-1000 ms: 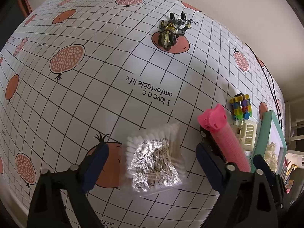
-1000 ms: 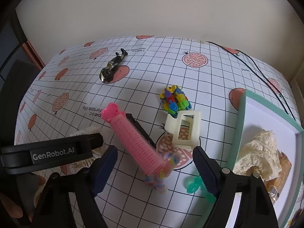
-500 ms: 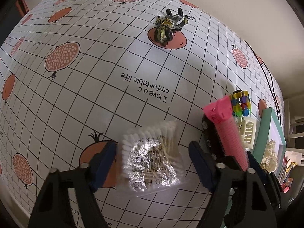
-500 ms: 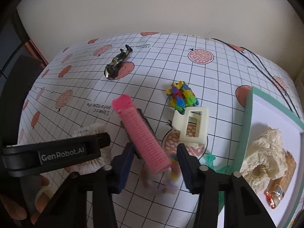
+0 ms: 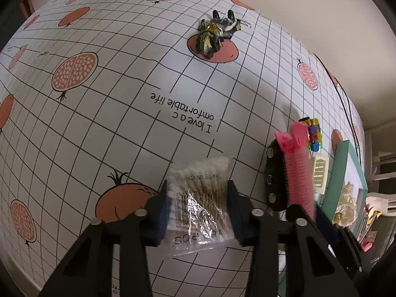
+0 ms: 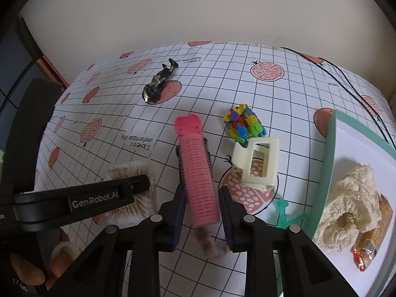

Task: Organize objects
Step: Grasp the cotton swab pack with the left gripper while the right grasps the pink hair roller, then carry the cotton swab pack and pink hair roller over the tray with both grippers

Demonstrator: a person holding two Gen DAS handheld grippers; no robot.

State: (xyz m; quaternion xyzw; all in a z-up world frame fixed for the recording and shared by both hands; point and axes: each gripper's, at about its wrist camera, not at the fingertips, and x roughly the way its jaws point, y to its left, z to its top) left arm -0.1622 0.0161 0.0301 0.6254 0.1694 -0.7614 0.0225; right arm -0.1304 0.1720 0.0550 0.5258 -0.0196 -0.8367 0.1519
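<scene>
Left gripper point(image 5: 196, 204) pinching cotton swab bag point(image 5: 198, 193); right gripper point(image 6: 201, 212) clamping pink hair roller point(image 6: 199, 175). Lift both straight, avoid slippery film slipping, carry to tray point(image 6: 329, 158).

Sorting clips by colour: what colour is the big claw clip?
Cream, plain; the claw clip shows best in the right wrist view.

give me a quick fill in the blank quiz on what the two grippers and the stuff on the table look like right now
1. The left gripper is closed on a clear bag of cotton ____.
2. The right gripper grips a hair roller coloured ____.
3. The cream hair claw lies on the tablecloth, right of the ____.
4. The lace scrunchie sits inside the tray with the ____ rim.

Missing words: swabs; pink; roller; green
</scene>
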